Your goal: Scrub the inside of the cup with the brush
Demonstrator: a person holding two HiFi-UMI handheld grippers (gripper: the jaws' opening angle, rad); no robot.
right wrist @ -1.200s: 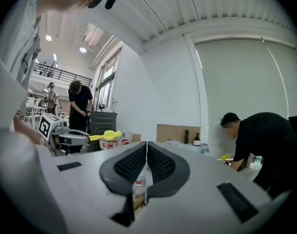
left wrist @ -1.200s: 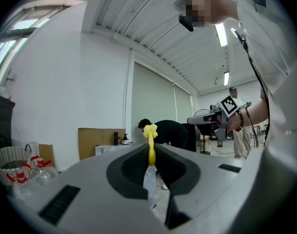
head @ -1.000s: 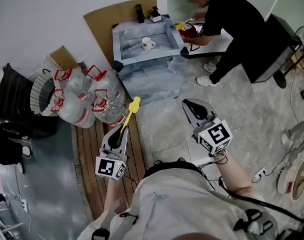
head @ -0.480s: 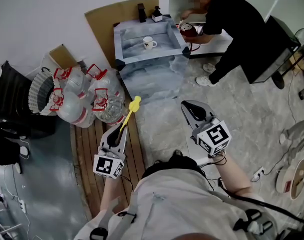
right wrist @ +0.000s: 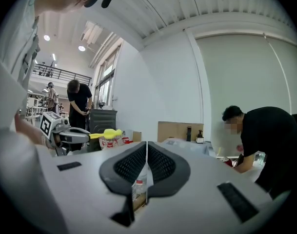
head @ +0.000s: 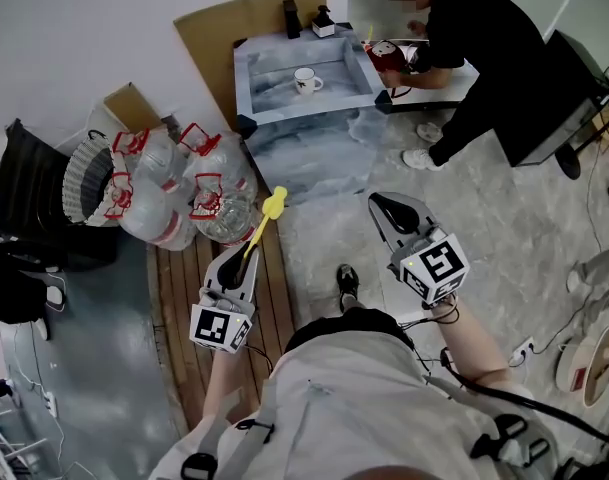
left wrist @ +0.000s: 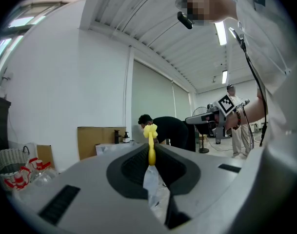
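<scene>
A white cup (head: pixel 305 80) stands inside a grey basin-like table (head: pixel 260 111) at the far end of the room. My left gripper (head: pixel 240 265) is shut on the handle of a yellow brush (head: pixel 265 219); the brush head (left wrist: pixel 149 131) sticks out past the jaws. My right gripper (head: pixel 392 212) is held level beside it, jaws shut with nothing between them (right wrist: pixel 146 160). Both grippers are well short of the cup, over the floor.
Large clear water bottles with red handles (head: pixel 184 188) lie on the left by a wooden pallet (head: pixel 179 298). A wire basket (head: pixel 84 183) stands further left. A person in black (head: pixel 484 58) bends over a white table to the right of the basin. Cardboard (head: pixel 234 23) leans on the wall.
The view has shifted forward slightly; the basin and cup sit a little further right and higher. A foot now shows below the grippers. Both grippers keep their grip and pose.
</scene>
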